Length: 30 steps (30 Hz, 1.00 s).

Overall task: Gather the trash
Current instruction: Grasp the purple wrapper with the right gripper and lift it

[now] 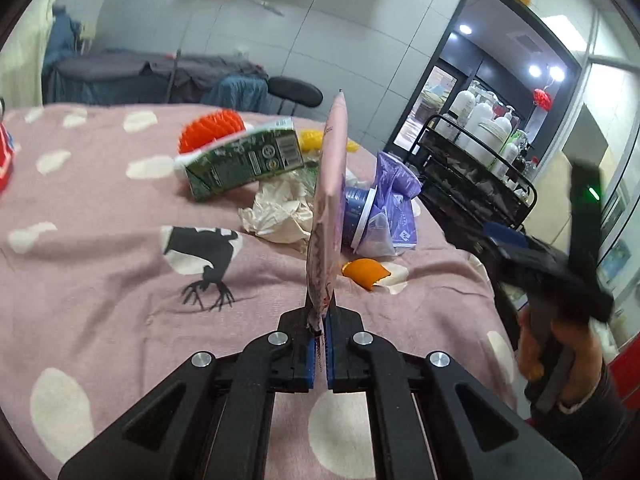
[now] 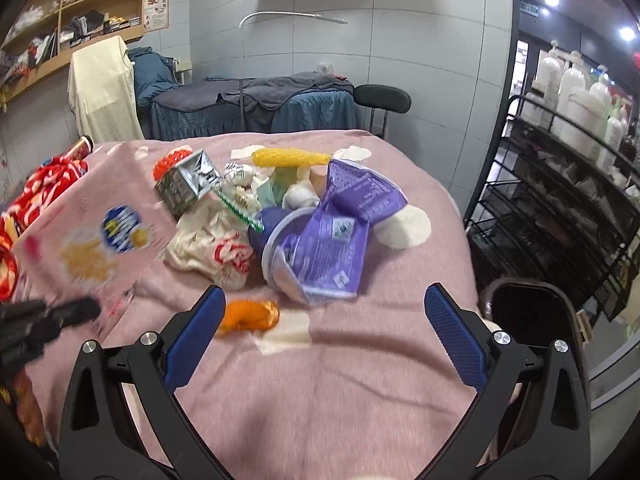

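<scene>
My left gripper (image 1: 320, 330) is shut on a flat pink snack packet (image 1: 330, 208), held upright and edge-on above the bed. The same packet shows blurred at the left of the right wrist view (image 2: 92, 248). Beyond it lies a trash pile: a green carton (image 1: 240, 160), crumpled paper (image 1: 280, 212), a blue cup (image 1: 358, 212) with a purple wrapper (image 1: 394, 200), and orange peel (image 1: 364, 272). My right gripper (image 2: 320, 332) is open and empty, low over the bed, with the orange peel (image 2: 250, 314) by its left finger and the purple wrapper (image 2: 332, 236) ahead.
The pink dotted blanket (image 1: 100, 260) covers the bed. A black wire rack with white bottles (image 2: 560, 168) stands at the right. A dark bin (image 2: 528, 312) sits by the bed's right edge. Red cloth (image 2: 36, 196) lies at the left. A yellow corn toy (image 2: 288, 157) lies behind the pile.
</scene>
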### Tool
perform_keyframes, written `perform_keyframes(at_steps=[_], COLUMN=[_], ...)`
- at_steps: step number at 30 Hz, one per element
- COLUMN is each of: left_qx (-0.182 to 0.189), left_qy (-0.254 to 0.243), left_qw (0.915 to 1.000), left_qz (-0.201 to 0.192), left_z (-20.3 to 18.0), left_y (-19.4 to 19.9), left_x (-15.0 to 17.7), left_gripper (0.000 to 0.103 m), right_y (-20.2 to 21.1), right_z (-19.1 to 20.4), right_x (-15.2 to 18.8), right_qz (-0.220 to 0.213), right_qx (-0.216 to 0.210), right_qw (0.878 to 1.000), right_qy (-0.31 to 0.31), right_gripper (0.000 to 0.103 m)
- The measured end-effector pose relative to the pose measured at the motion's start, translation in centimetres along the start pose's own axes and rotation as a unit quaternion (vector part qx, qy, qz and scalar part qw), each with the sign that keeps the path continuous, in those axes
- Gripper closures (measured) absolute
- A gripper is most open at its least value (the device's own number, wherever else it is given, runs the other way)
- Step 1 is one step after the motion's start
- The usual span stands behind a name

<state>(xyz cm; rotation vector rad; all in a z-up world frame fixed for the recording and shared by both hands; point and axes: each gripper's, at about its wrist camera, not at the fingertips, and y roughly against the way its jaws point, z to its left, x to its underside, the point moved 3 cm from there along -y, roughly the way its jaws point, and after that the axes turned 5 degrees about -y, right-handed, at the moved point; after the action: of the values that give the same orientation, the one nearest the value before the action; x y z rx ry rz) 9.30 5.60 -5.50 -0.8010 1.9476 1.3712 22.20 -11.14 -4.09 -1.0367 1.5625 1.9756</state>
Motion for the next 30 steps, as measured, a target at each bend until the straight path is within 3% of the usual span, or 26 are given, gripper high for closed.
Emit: perform_keyframes(at_steps=[5,10,16,17,22,27,30], left_qx=[0.002,0.001,-0.004,-0.006,-0.007,-0.008,-0.008], left_qy=[-0.002,0.006,0.006,0.005,0.003,-0.002,-0.009], left_qw=[0.9999,0.9999,0.9999,0.9999,0.9999,0.9998,0.9998], left_qz=[-0.011,-0.015,-0.013,-0.014,-0.014,-0.016,-0.018], left_z=[-0.2,0.3,0.2,0.1,-0.4,-0.8,-1.2], left_y=[0.7,1.2,1.3,1.3,1.6,1.7,1.8], left_x=[-0.1,0.2,0.7,0.8,1.4,1.5,1.5], left_gripper=[0.099,0.099,0.099,0.099,0.099,0.099,0.099], right_y=[-4.7,-8.9,-11.3,-11.5,-11.6,-9.6,-8.3], right_z=[-0.6,-2.2,-3.5,-3.4,-2.9,-2.0,-2.0], right_x=[-2.0,-2.9,-2.7,-2.6,-2.0,-1.6,-1.4], right_qz=[0.04,0.108,0.132,0.135,0.145,0.118,0.1], right_qx=[-0.049,-0.096,-0.119,-0.123,-0.157,-0.156,-0.151], right_qw=[0.998,0.989,0.983,0.982,0.975,0.98,0.983], right_qy=[0.0,-0.013,-0.052,-0.055,-0.059,-0.031,-0.031], right_gripper=[0.005,0.005,0.007,0.011,0.055,0.075,0.078])
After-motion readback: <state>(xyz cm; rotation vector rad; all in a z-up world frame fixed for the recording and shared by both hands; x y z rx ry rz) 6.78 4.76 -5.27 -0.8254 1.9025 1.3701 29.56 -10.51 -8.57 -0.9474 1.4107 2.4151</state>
